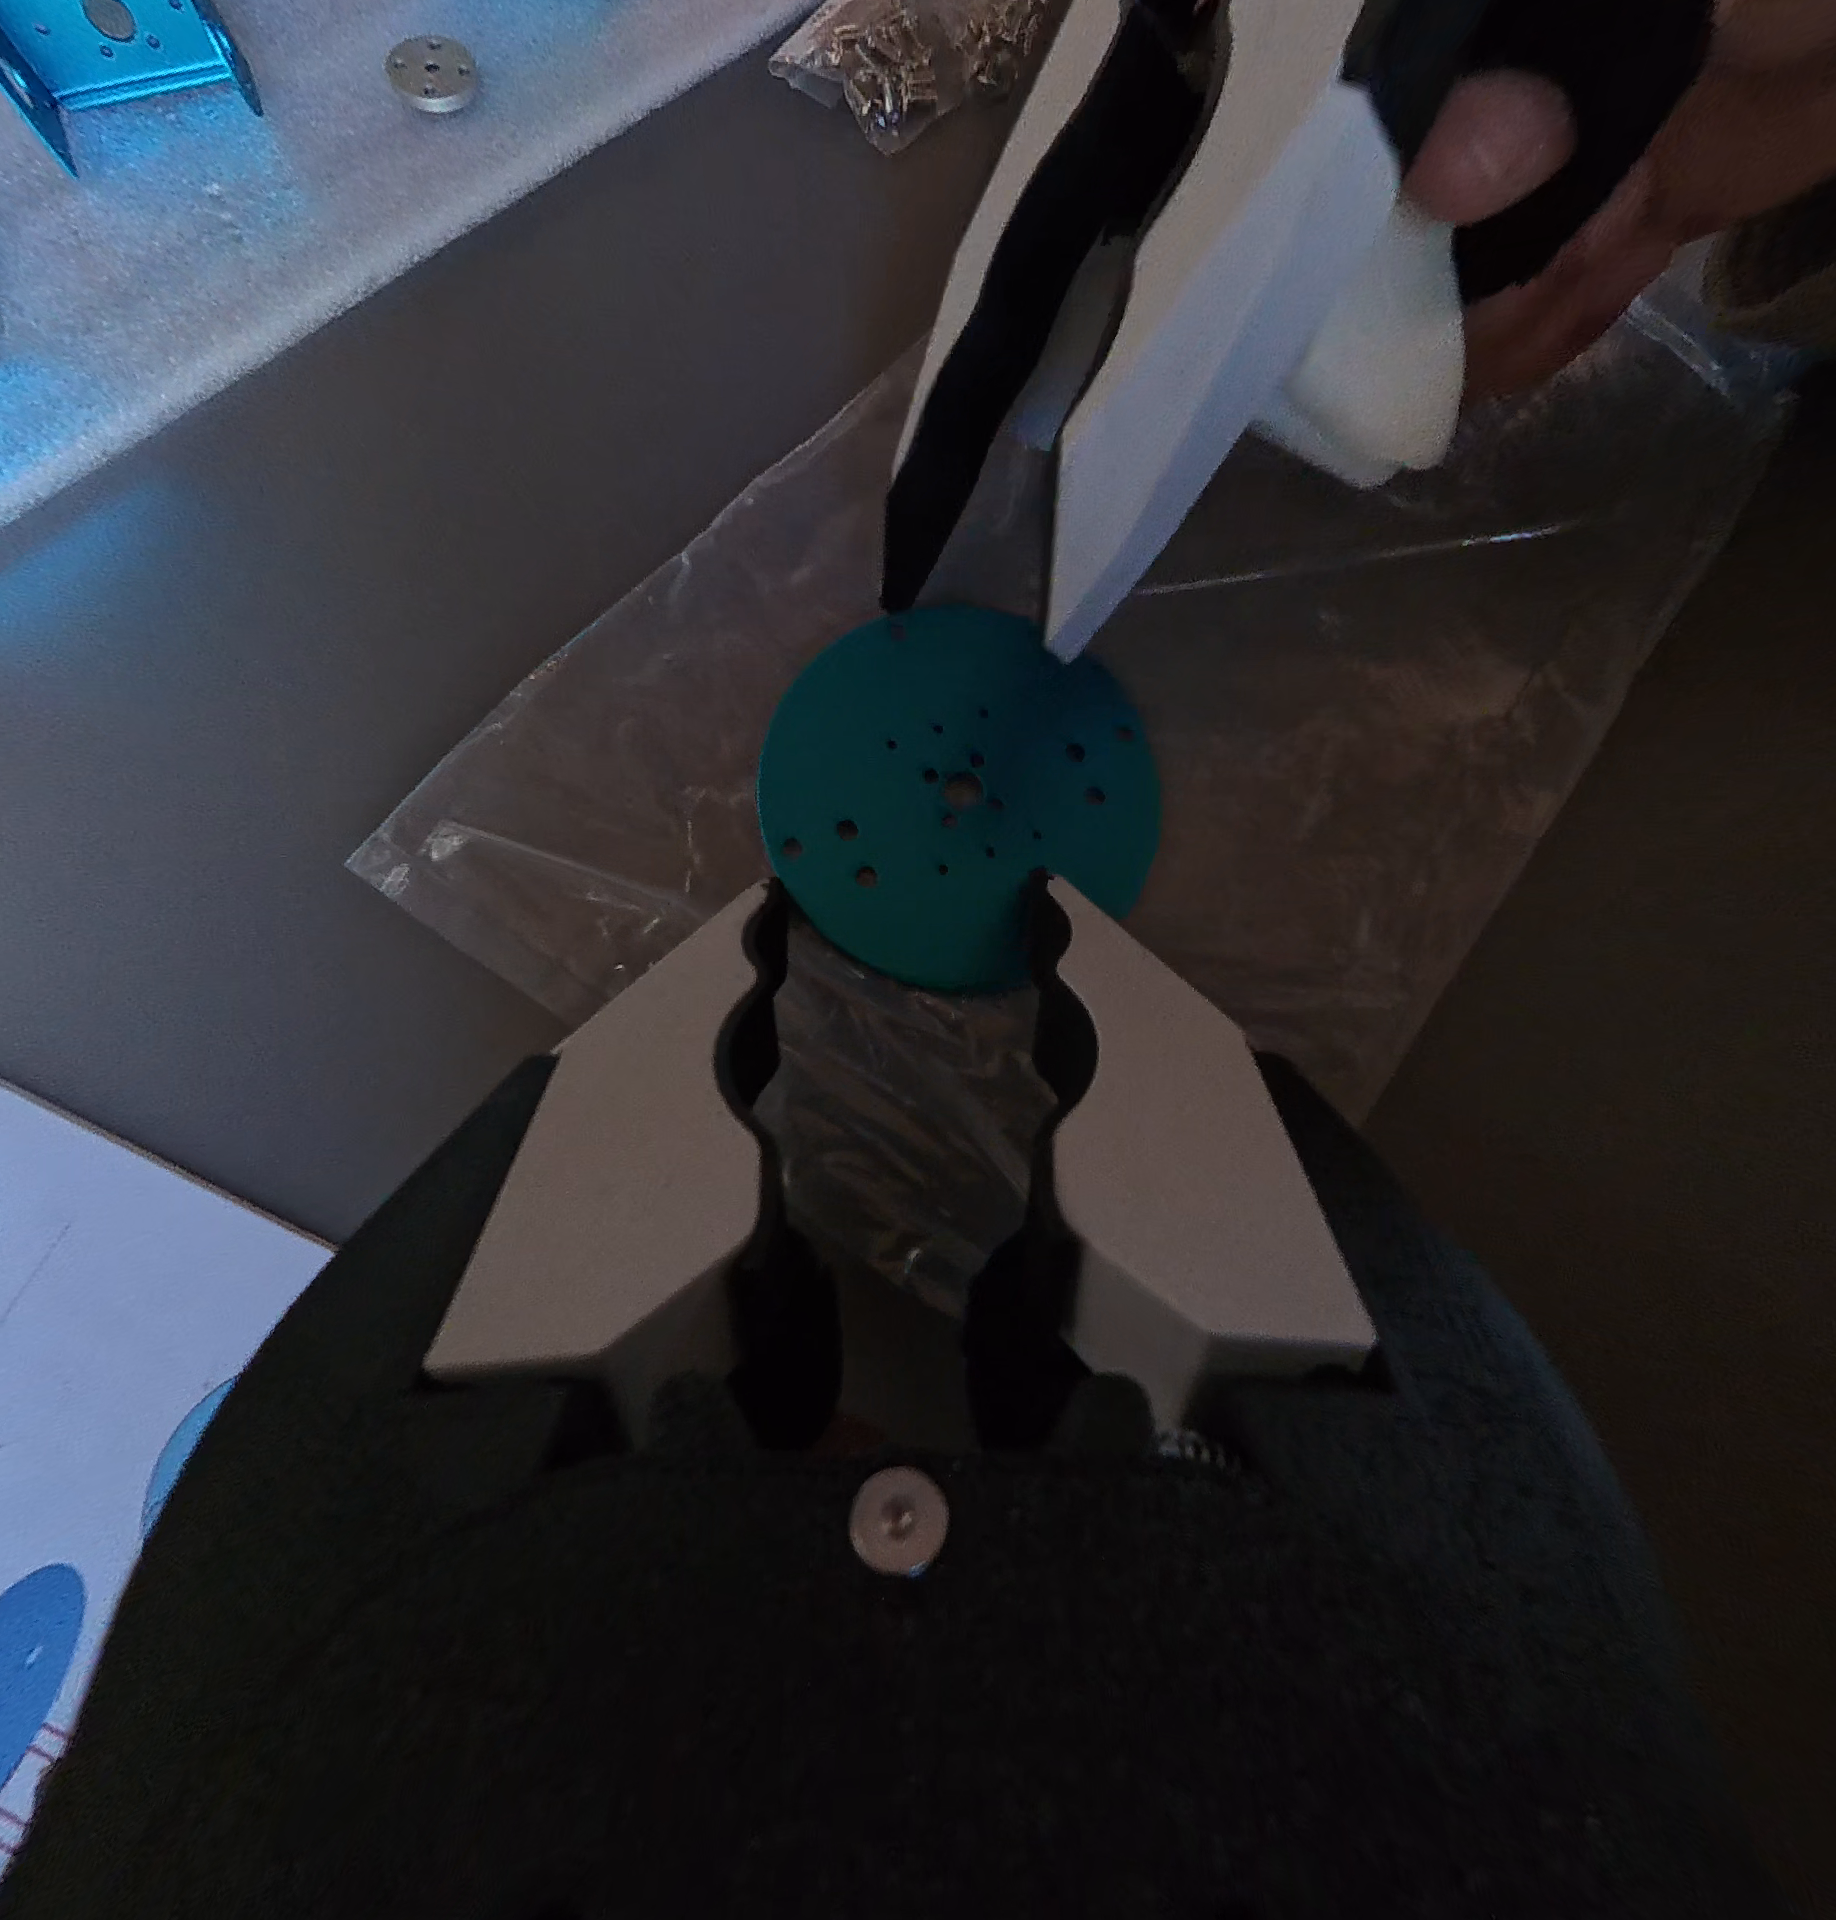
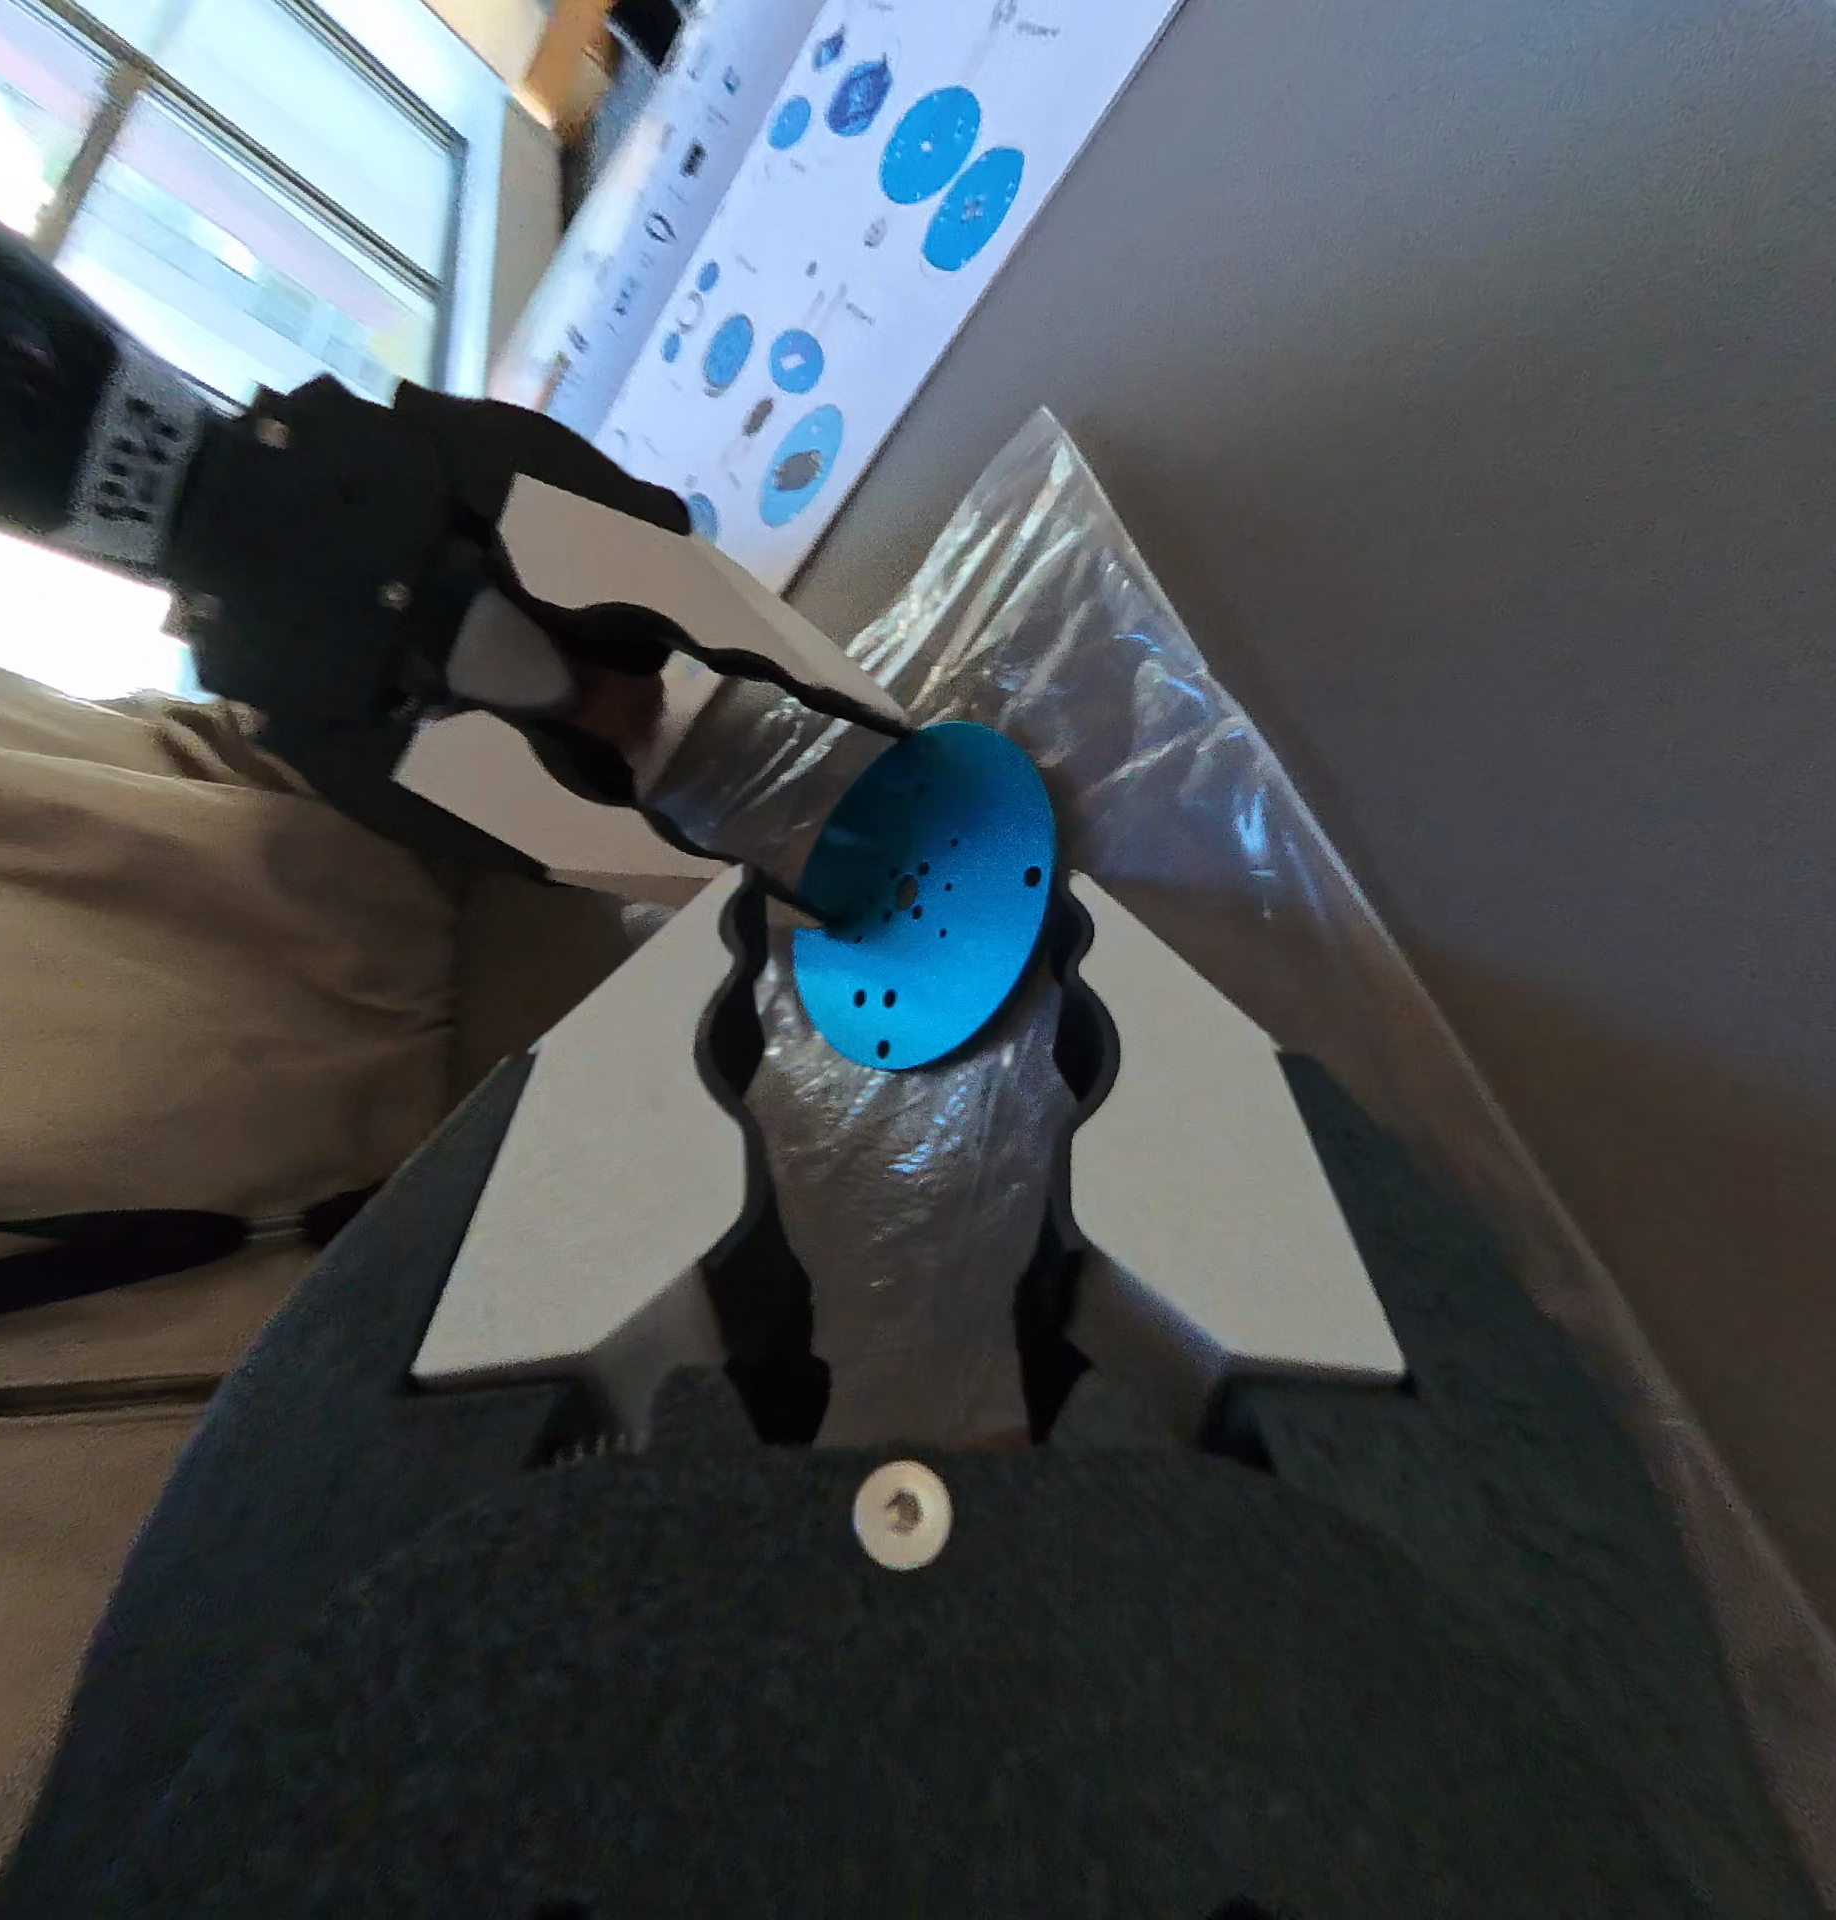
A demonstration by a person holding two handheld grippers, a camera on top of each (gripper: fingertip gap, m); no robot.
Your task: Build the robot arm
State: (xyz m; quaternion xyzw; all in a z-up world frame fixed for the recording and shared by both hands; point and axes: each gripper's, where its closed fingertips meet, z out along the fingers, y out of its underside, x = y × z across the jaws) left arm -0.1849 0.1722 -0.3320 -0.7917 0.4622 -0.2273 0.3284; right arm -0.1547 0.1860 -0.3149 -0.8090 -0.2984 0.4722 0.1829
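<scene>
A round blue disc [image 1: 955,800] with several small holes lies on a clear plastic bag [image 1: 1361,748] on a brown table. My left gripper [image 1: 909,894] is open, and its fingertips straddle the disc's near edge. My right gripper [image 1: 981,629] comes in from the far side, open, with its tips at the disc's far edge. In the right wrist view the disc [image 2: 924,894] sits between the tips of my right gripper [image 2: 909,888], close to the right finger. The left gripper [image 2: 864,826] there touches the disc's rim and face. Neither gripper clamps the disc.
A silver foam sheet [image 1: 270,260] at the far left carries a blue bracket [image 1: 103,62] and a silver hub [image 1: 431,73]. A bag of small screws [image 1: 893,62] lies beside it. A white printed sheet [image 1: 62,1351] [image 2: 841,260] lies on the table. A hand [image 1: 1496,135] holds the right gripper. My hands' fingertips stand some 5 cm from each other.
</scene>
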